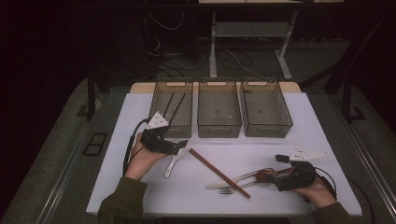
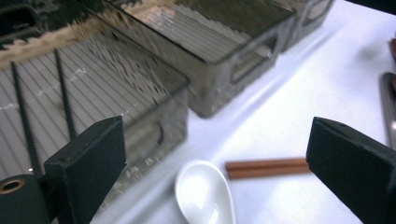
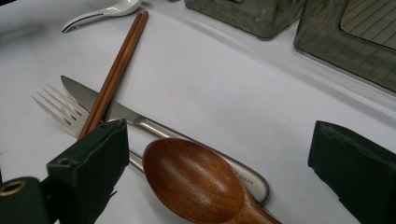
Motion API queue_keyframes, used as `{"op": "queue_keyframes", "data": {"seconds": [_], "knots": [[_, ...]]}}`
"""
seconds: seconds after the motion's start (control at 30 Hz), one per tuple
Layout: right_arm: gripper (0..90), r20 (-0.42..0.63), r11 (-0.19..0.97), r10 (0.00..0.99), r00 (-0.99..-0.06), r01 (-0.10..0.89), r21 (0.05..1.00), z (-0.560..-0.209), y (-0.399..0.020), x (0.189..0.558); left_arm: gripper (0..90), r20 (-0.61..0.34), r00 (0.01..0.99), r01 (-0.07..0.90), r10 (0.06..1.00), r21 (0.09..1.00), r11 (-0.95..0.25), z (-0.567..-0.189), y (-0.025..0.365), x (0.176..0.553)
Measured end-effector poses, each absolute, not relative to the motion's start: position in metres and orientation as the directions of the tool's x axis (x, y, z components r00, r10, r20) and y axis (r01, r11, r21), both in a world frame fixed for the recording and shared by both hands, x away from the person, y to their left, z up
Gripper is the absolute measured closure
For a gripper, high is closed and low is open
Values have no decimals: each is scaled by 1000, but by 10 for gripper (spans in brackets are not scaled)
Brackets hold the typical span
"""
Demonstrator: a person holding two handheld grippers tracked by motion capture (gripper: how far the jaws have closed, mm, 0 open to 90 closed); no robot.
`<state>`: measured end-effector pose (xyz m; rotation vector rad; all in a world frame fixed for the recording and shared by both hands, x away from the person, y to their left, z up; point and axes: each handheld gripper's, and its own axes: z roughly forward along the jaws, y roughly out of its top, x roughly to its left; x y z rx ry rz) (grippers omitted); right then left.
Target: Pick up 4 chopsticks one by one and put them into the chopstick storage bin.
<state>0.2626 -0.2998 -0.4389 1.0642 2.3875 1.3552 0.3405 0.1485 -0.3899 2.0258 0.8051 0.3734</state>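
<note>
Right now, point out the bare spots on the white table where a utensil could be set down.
Free: the strip between the three smoky plastic bins and the brown wooden chopsticks, toward the right edge; also the near-left corner of the white table. Crowded: the steel fork, knife and brown wooden spoon by the right gripper.

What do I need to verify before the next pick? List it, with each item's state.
1. Left claw open: ok, jaws stand wide apart with nothing gripped.
2. White spoon lined up with the left claw: ok, it lies on the table between the jaws.
3. Right claw open: ok, its jaws stand either side of the wooden spoon without pressing on it.
4. Wooden spoon free to lift: ok, it rests on top of the knife.
5. Knife and fork free: not ok, the brown chopsticks lie across both.
6. Middle bin has room: ok, it looks empty.
</note>
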Motion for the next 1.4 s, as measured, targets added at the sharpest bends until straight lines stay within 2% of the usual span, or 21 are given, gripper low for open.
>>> {"op": "queue_keyframes", "data": {"seconds": [0.17, 0.77, 1.4], "knots": [[50, 169, 323, 668, -724, 487, 812, -438, -299, 261, 0, -45, 752, 395, 657, 829, -395, -398, 152, 325], [50, 164, 328, 666, -727, 483, 812, -438, -298, 261, 0, -55, 759, 389, 649, 838, -384, -424, 168, 280], [50, 172, 332, 667, -725, 496, 802, -433, -294, 261, 0, -87, 761, 417, 643, 824, -383, -439, 172, 267]]}}
